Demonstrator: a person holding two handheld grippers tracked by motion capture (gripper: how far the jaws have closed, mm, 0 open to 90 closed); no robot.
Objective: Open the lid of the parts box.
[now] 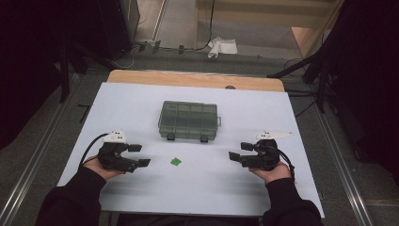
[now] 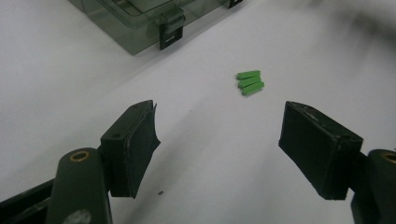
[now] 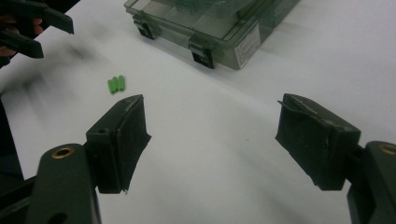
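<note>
Left hand-held gripper point(image 1: 138, 155) gaping, empty; right hand-held gripper point(image 1: 240, 151) likewise.

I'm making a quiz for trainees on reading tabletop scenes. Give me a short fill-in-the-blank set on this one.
1. The small pieces lying on the white table between the two grippers are ___ in colour.
2. The clear compartment box has its lid ___, both front latches down.
3. The left gripper has its jaws ___, holding nothing.
4. The right gripper lies to the ___ of the green pieces in the high view.

Missing words: green; closed; open; right
</note>
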